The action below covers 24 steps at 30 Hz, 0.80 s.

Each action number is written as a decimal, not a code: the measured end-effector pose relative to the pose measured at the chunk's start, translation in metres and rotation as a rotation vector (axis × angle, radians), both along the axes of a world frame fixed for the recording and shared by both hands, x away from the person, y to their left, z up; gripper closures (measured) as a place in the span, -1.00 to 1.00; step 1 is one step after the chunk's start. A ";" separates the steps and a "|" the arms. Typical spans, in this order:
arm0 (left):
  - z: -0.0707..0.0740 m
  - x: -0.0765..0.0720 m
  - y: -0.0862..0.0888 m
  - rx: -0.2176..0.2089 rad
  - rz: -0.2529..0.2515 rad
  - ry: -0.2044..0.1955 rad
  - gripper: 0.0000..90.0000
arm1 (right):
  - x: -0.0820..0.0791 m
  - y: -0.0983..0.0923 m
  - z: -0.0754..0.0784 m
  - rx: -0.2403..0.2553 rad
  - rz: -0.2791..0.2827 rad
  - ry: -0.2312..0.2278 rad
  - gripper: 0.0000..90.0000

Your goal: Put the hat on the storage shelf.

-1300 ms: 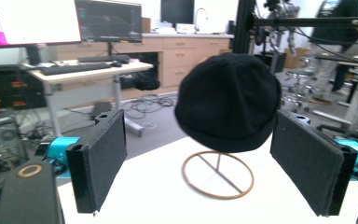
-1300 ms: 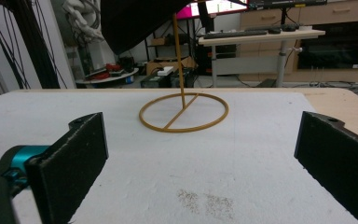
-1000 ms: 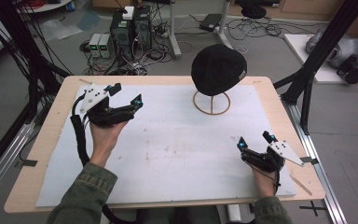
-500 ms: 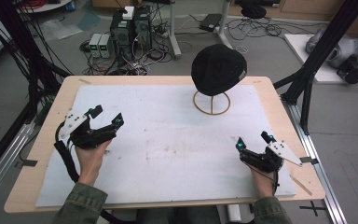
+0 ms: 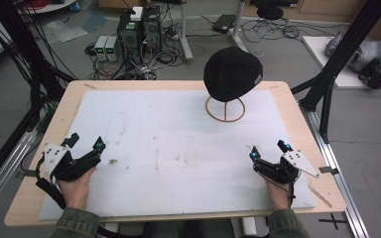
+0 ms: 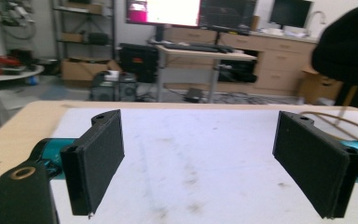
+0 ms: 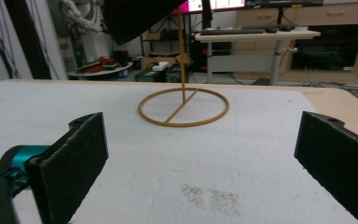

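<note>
A black cap (image 5: pixel 232 73) sits in the upper middle of the high view on a thin tan wire stand (image 5: pixel 225 109), whose ring looks golden yellow at the centre of the right gripper view. The mat (image 5: pixel 178 148) across the frame is white, flecked with faint brown smudges, and the table (image 5: pixel 297 114) edging it is pale wood. At lower left, the left gripper (image 5: pixel 85 143) is black with teal tips and a grey plate; at lower right, the right gripper (image 5: pixel 269 148) has the same colours. Both sleeves (image 5: pixel 77 227) at the bottom edge are olive green
</note>
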<state>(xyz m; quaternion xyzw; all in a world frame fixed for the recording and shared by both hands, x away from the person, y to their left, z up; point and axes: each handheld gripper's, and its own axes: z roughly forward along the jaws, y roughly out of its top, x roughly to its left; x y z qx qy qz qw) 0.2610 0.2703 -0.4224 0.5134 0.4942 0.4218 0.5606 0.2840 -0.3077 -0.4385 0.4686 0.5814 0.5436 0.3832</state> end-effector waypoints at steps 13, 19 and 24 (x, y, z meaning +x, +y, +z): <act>-0.019 -0.013 0.010 0.015 0.107 -0.018 -0.63 | 0.001 0.005 -0.004 -0.017 -0.038 0.011 -0.96; -0.021 -0.012 0.011 0.036 0.102 -0.001 -0.63 | 0.001 0.000 -0.003 0.008 -0.056 0.013 -0.96; -0.022 -0.012 0.011 0.035 0.101 0.008 -0.63 | 0.002 -0.004 -0.004 0.016 -0.056 0.016 -0.96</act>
